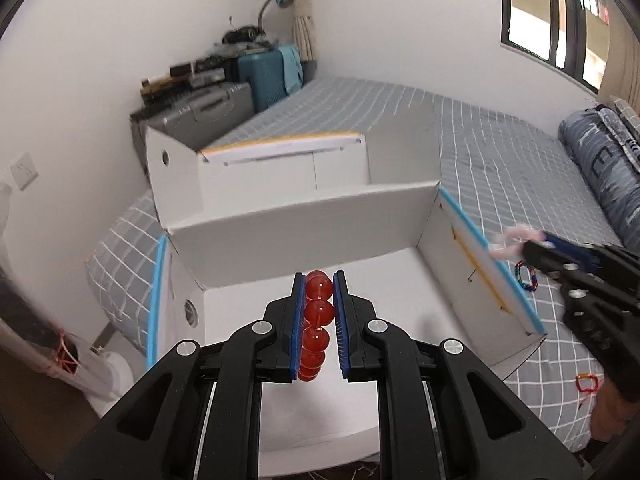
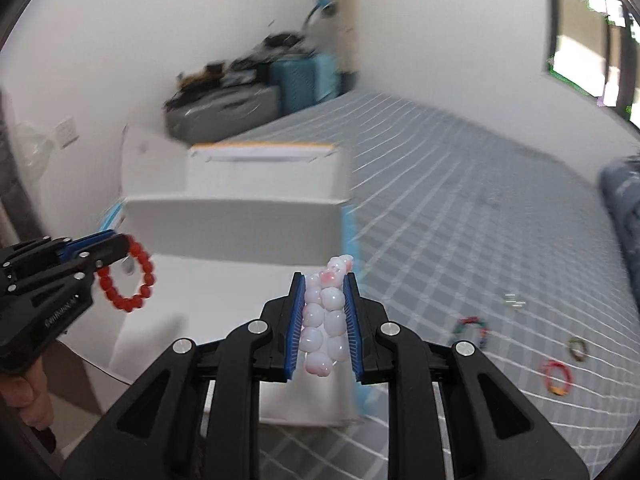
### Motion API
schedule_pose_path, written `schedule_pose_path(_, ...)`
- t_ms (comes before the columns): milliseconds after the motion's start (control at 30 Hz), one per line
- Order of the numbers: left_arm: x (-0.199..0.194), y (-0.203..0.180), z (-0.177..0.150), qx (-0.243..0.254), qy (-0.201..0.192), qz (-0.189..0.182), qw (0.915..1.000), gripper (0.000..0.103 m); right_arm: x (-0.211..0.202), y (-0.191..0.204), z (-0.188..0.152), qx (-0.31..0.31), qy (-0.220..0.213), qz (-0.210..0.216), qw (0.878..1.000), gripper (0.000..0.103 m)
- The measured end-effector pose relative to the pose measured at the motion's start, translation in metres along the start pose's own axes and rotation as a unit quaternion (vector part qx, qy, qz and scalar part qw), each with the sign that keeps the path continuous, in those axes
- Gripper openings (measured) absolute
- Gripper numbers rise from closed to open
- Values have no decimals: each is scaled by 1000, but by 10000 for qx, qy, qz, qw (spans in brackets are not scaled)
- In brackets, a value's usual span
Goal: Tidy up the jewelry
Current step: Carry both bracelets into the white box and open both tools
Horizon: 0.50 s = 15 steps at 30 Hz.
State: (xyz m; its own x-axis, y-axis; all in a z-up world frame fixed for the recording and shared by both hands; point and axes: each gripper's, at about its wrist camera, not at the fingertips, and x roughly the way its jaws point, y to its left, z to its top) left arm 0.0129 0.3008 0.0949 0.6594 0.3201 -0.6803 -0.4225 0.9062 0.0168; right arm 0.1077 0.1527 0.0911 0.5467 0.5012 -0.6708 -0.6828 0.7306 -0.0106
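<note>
My left gripper (image 1: pixel 319 280) is shut on a red bead bracelet (image 1: pixel 318 312) and holds it above the near white box (image 1: pixel 304 236). In the right wrist view the left gripper (image 2: pixel 120 249) shows at the left with the red bracelet (image 2: pixel 128 282) hanging from it. My right gripper (image 2: pixel 324 280) is shut on a pale pink bead bracelet (image 2: pixel 326 316), near the box's right wall (image 2: pixel 348 232). In the left wrist view the right gripper (image 1: pixel 520 246) hovers by the box's blue-edged right flap (image 1: pixel 492 264).
A second white box (image 1: pixel 280 164) stands behind the first on the grey checked bed (image 1: pixel 500 168). Loose bracelets lie on the bed: a multicoloured one (image 1: pixel 525 276), a red-orange one (image 2: pixel 557 378), another multicoloured one (image 2: pixel 472 330) and a dark one (image 2: pixel 577 349). Suitcases (image 1: pixel 256 76) stand by the far wall.
</note>
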Motion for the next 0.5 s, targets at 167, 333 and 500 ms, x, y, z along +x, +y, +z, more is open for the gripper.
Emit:
schedule_pose_path(167,32,24,-12,-279,523,98,9982,13,46,25,6,-184,597,265,9977,19)
schedule_pose_path(333,60,43,-23,-631,1038,10,9926,13,90,31,2,-198,1309,426,9903,19)
schedule_pose_path(500,81,50,-28,-768,1368,-4,9876,13,121,28,-5,-105,1858,376,9818,19)
